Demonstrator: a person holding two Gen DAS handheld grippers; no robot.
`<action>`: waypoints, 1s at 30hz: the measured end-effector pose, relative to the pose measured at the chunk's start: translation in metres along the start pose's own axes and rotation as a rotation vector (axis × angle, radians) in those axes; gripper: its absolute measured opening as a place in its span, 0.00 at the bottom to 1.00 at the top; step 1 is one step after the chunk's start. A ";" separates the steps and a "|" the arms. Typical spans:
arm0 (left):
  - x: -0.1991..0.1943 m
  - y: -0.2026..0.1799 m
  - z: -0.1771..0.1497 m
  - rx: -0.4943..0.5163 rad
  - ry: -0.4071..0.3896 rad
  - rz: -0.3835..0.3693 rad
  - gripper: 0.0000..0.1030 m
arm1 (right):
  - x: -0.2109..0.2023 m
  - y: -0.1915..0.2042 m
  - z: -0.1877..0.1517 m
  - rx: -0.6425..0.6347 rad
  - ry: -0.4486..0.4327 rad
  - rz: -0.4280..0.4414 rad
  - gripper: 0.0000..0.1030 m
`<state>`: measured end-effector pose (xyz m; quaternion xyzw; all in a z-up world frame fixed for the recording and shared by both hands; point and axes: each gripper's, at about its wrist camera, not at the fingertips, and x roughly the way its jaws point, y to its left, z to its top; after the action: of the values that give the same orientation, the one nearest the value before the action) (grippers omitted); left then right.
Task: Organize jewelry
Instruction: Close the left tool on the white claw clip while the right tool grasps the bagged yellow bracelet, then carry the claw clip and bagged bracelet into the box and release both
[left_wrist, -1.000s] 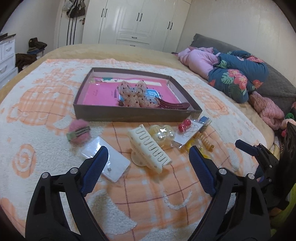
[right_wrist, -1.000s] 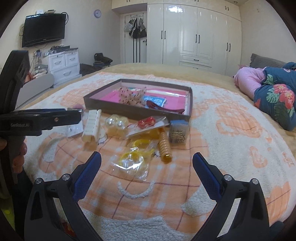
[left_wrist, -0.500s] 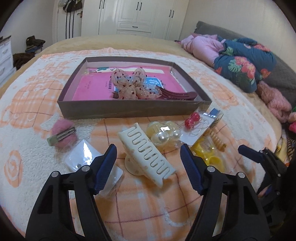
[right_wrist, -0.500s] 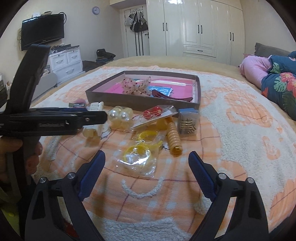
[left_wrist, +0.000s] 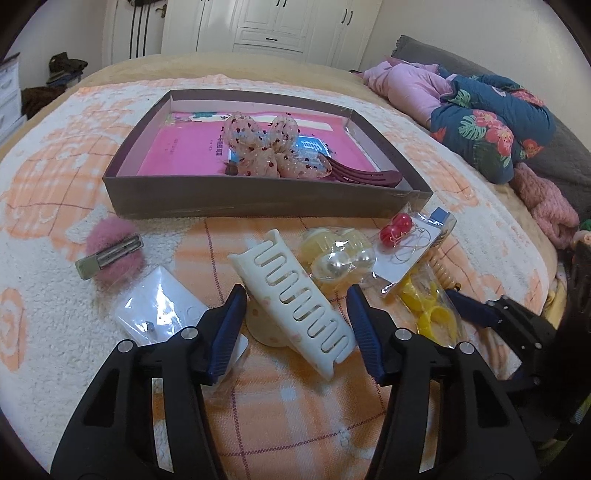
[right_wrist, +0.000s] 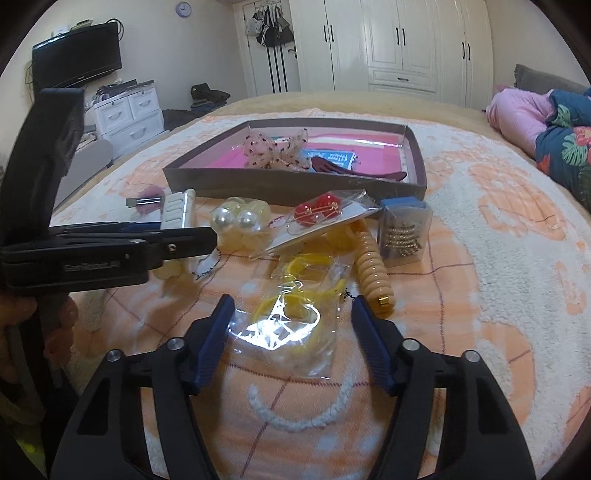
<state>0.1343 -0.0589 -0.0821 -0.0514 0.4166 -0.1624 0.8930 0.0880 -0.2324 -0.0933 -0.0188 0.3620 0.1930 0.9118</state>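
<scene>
A brown box (left_wrist: 236, 199) with a pink floor holds a dotted bow (left_wrist: 258, 147) and a maroon clip (left_wrist: 354, 173). In front of it lie a cream claw clip (left_wrist: 295, 295), pearl bobbles (left_wrist: 340, 254), red earrings on a card (left_wrist: 400, 225), a pink fluffy clip (left_wrist: 110, 254) and a small white packet (left_wrist: 162, 306). My left gripper (left_wrist: 295, 321) is open, its fingers on either side of the cream claw clip. My right gripper (right_wrist: 293, 332) is open around a clear bag of yellow bands (right_wrist: 295, 317).
The items lie on an orange and white blanket (right_wrist: 498, 258) on a bed. A beige spiral band (right_wrist: 373, 269) and a small clear box of gold pieces (right_wrist: 404, 232) lie right of the bag. Folded clothes (left_wrist: 480, 122) lie at the far right.
Both grippers have moved forward and down toward the items. The left now straddles the cream claw clip and the right straddles the bag of yellow bands. Both jaw gaps have narrowed.
</scene>
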 end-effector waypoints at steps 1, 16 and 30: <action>-0.001 0.000 0.000 0.000 -0.001 -0.002 0.45 | 0.001 0.000 -0.001 -0.009 0.003 -0.009 0.49; -0.015 0.002 -0.006 -0.004 -0.033 -0.032 0.19 | -0.020 -0.004 -0.006 -0.027 -0.032 0.008 0.41; -0.053 0.008 0.007 0.018 -0.169 -0.020 0.19 | -0.040 0.012 0.005 -0.071 -0.093 0.032 0.41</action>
<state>0.1098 -0.0341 -0.0404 -0.0611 0.3377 -0.1699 0.9238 0.0601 -0.2344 -0.0617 -0.0361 0.3125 0.2209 0.9232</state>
